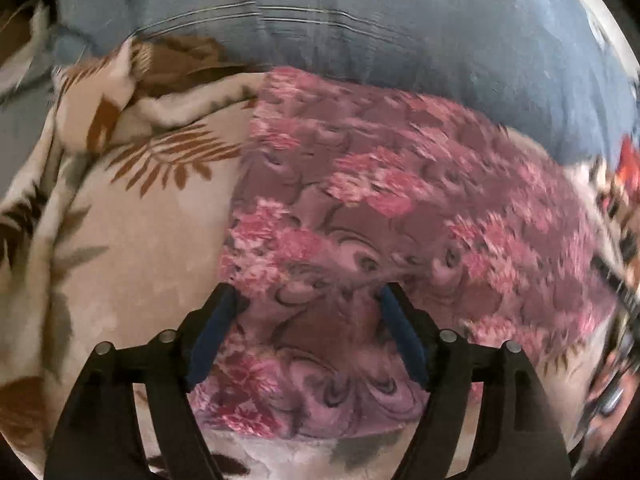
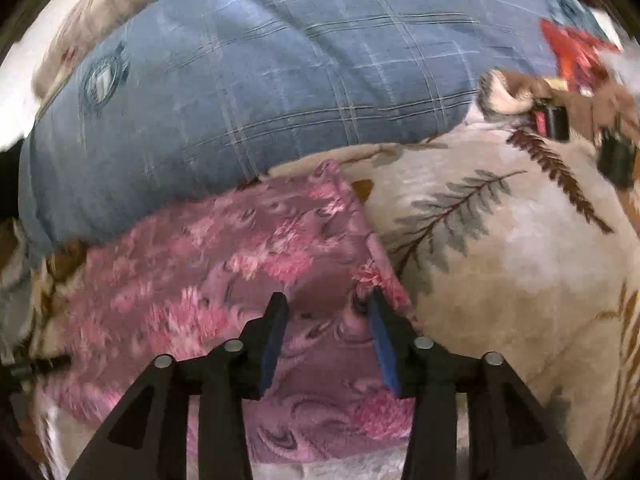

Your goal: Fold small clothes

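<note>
From my seat both cameras look down on the pink floral cloth (image 1: pixel 400 208), which lies spread on a cream blanket with a leaf print (image 1: pixel 132 240); I take that cloth as my landmark. Behind the cloth, along its far edge, sits a blue checked cushion (image 2: pixel 248 92), and the cloth's far edge touches it or tucks just under it; I cannot tell which. My left gripper (image 1: pixel 310 296) hangs over the near part of the cloth, close to its left edge, with the jaws standing wide apart and nothing pinched between the blue pads (image 1: pixel 212 340); only the flat fabric shows in the gap. My right gripper (image 2: pixel 326 300) hangs over the near right corner of the cloth, its jaws also apart, though less so, and its right-hand pad (image 2: pixel 382 348) sits just beside a small raised fold of the cloth's right edge without clamping it. Both views are smeared by motion blur. To the right of the cloth, well apart on the blanket, I see some dark objects (image 2: pixel 554 120) and something red (image 2: pixel 572 52), too blurred to name.
</note>
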A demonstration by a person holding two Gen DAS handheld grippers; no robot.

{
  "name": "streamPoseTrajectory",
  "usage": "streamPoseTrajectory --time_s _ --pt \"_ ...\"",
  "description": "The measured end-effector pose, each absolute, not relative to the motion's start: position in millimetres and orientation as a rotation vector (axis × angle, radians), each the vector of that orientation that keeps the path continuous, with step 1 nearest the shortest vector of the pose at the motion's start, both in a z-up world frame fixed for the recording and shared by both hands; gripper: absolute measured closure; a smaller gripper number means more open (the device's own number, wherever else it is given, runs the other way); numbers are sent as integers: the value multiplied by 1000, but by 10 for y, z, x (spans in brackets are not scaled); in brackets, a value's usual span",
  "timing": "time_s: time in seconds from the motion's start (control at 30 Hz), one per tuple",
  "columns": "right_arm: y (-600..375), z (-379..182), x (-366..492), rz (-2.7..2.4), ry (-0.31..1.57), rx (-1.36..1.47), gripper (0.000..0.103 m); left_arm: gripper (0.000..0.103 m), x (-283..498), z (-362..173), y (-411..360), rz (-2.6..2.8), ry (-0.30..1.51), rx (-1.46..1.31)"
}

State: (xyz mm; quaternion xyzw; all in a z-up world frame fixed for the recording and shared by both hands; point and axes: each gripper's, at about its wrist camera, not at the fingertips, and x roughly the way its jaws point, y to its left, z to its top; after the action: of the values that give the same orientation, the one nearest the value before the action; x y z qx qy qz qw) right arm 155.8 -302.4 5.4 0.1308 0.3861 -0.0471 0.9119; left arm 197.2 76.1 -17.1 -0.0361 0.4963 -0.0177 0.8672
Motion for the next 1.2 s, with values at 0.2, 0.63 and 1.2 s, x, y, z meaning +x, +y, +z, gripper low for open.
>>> streamPoseTrajectory --time_s 0.2,0.63,1.2 --pt "-3060 302 1828 -74 747 346 54 28 2195 135 714 -24 944 -63" --pt "-2794 -49 2331 -179 870 162 34 0 2706 -429 1066 100 1006 -234" --pt "-2835 -70 2319 -161 872 194 29 0 2667 -434 1061 91 978 -217"
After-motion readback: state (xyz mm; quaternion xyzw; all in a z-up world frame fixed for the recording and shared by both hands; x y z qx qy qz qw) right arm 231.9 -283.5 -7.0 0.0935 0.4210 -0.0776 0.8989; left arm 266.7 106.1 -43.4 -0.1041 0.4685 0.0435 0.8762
